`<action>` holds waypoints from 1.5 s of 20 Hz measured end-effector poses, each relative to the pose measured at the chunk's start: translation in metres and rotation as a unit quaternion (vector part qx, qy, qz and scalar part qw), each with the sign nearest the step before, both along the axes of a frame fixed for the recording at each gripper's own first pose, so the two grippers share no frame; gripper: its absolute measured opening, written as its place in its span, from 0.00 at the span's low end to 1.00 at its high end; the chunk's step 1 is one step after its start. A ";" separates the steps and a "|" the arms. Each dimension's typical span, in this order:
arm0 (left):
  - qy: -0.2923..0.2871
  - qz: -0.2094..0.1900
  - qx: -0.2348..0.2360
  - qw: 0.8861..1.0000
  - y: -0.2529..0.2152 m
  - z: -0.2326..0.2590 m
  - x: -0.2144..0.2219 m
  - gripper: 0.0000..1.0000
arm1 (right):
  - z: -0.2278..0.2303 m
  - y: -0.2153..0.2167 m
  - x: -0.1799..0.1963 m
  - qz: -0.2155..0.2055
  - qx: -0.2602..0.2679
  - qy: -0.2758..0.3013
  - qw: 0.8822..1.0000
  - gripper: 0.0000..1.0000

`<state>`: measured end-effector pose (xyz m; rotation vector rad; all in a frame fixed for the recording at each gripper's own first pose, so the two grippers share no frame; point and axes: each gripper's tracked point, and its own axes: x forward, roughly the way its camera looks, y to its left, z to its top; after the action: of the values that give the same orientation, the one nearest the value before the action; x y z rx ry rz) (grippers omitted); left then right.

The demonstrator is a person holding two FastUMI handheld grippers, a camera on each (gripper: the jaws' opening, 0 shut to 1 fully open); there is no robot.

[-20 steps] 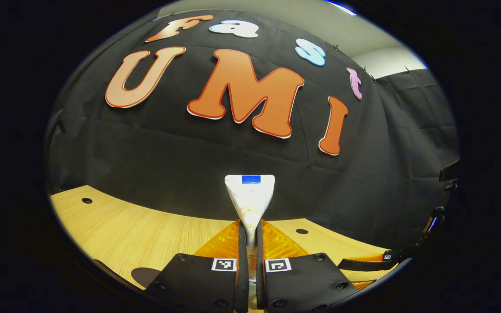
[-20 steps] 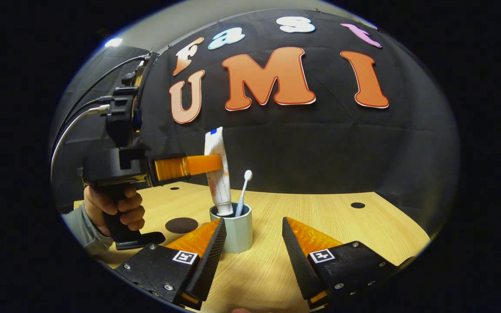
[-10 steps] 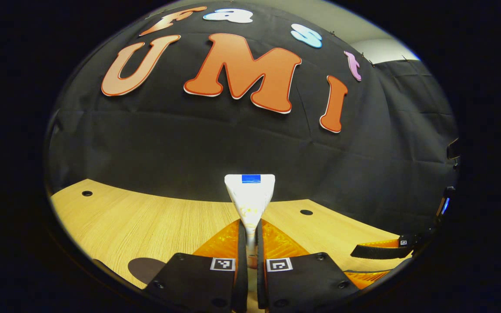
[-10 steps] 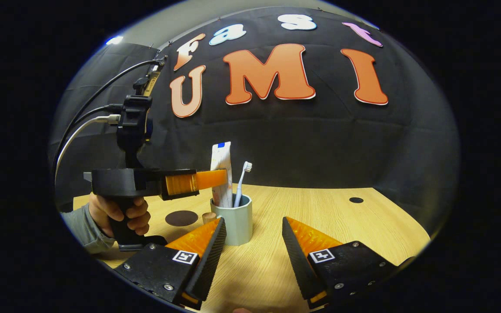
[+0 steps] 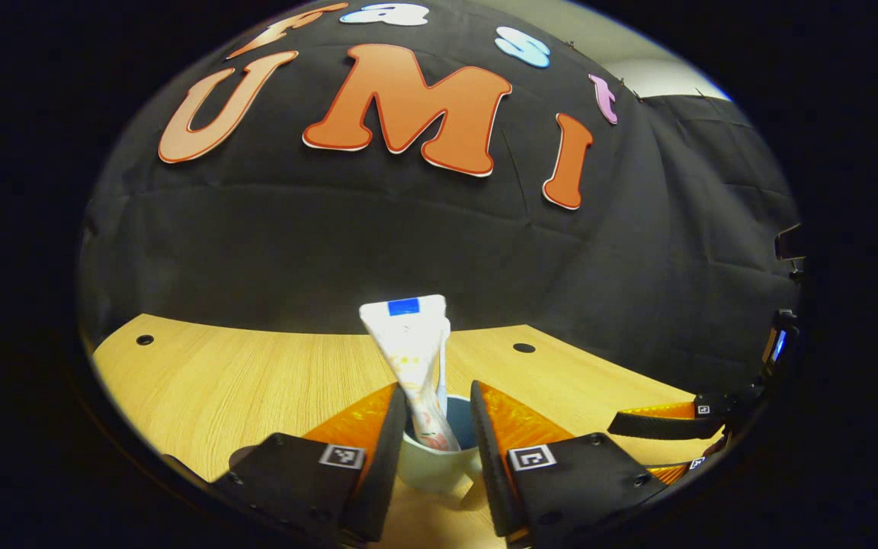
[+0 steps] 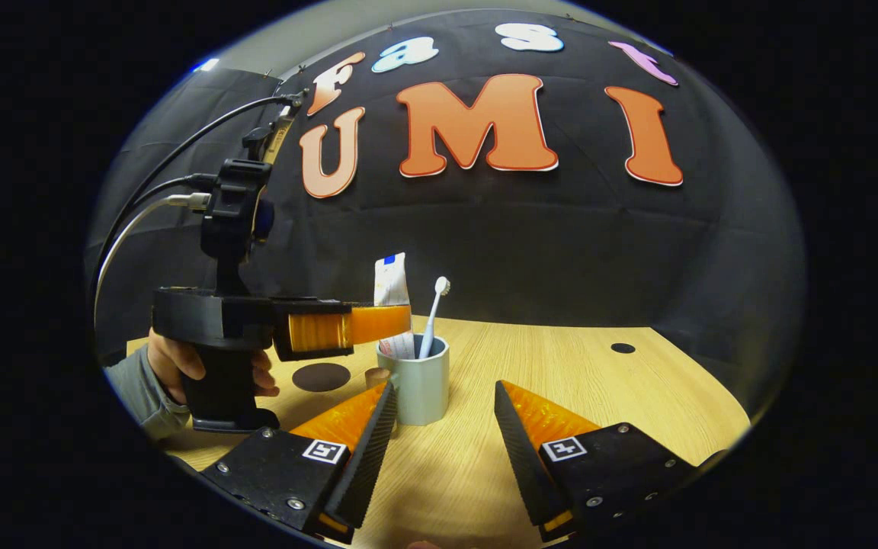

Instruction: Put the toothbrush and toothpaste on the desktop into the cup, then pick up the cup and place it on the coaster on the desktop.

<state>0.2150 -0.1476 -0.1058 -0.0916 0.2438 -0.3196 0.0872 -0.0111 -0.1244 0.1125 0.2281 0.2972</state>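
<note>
The cup (image 5: pixel 431 465) hides the toothpaste's (image 5: pixel 412 358) lower end. The toothpaste hides most of the toothbrush (image 5: pixel 443 366). The coaster (image 5: pixel 239 456) is largely hidden behind a finger.

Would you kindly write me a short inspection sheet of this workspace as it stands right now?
Surface: wooden desktop with small dark holes.
Job's things: toothpaste and toothbrush stand in the cup; dark round coaster lies bare, left of the cup.
Clutter: a small brown object beside the cup, too small to identify.
Grippers: left gripper open, fingers either side of the toothpaste above the cup; right gripper open, apart from the cup.
Cables: cables run from the left gripper's top.
Surroundings: black cloth wall.
</note>
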 end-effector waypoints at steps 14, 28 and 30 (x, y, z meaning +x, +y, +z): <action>-0.031 0.087 0.055 0.994 0.095 0.031 -0.038 0.89 | -0.005 0.034 0.015 0.002 -0.054 0.045 0.998 0.78; -0.101 0.147 0.148 0.973 0.156 0.061 -0.084 1.00 | -0.013 0.050 0.040 -0.001 -0.101 0.192 0.976 0.80; -0.099 0.148 0.145 0.973 0.162 0.055 -0.085 1.00 | -0.020 0.054 0.044 0.003 -0.117 0.218 0.969 0.81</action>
<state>0.1299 0.0142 -0.0504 0.1921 0.0746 0.0070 0.1313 0.0427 -0.1440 -0.0596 0.6983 0.2459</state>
